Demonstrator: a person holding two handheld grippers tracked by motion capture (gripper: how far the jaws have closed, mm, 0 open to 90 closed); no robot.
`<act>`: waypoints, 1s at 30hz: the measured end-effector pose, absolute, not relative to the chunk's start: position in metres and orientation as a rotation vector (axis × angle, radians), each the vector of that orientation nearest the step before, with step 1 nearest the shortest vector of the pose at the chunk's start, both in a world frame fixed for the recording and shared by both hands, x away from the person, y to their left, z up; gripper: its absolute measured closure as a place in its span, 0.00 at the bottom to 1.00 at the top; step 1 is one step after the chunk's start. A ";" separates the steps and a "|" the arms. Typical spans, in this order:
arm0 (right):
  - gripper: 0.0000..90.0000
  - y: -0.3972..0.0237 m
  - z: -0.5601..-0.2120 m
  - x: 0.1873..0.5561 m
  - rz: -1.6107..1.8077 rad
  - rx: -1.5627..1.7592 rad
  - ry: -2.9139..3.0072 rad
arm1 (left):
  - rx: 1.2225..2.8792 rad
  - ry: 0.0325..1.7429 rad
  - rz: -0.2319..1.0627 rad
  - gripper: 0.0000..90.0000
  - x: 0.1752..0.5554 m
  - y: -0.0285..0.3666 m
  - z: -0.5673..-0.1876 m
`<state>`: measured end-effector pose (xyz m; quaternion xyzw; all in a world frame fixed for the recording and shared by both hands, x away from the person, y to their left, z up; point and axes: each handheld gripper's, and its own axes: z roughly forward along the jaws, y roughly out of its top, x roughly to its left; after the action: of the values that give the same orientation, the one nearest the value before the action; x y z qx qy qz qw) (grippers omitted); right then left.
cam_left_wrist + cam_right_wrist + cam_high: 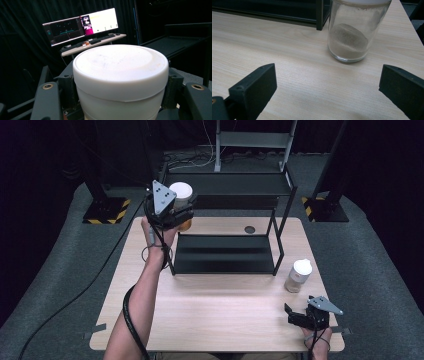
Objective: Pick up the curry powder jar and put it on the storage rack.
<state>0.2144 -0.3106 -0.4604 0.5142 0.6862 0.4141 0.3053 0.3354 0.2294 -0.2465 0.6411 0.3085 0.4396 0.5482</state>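
Jar point(120, 82) (white lid), clamped in left gripper point(179, 211) jaws

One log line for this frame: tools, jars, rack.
left tool: shut on white-lidded jar, held up by rack top shelf | right tool: open, low over table | second jar: standing on table, untouched

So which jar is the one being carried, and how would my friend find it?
Start at the black shelf rack at the back of the wooden table, then look to its upper left corner. There the left gripper holds a white-lidded jar up in the air, its jaws shut on it. The other jar stands on the table near the right gripper, and nothing holds it.
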 end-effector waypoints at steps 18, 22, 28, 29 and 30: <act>0.01 -0.312 -0.460 0.216 1.100 1.369 1.820 | 1.502 0.736 1.045 0.37 0.351 0.227 -0.229; 0.01 -0.312 -0.460 0.216 1.100 1.370 1.822 | 1.501 0.735 1.041 0.37 0.354 0.225 -0.225; 0.01 -0.312 -0.460 0.216 1.101 1.371 1.824 | 1.503 0.735 1.042 0.37 0.359 0.223 -0.220; 0.01 -0.312 -0.459 0.217 1.100 1.372 1.826 | 1.506 0.734 1.046 0.37 0.360 0.222 -0.219; 0.01 -0.312 -0.459 0.217 1.101 1.374 1.826 | 1.504 0.734 1.046 0.37 0.360 0.222 -0.218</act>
<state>0.2167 -0.3124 -0.4593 0.5170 0.6871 0.4145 0.2979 0.3603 0.2219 -0.2185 0.6357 0.3104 0.4422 0.5514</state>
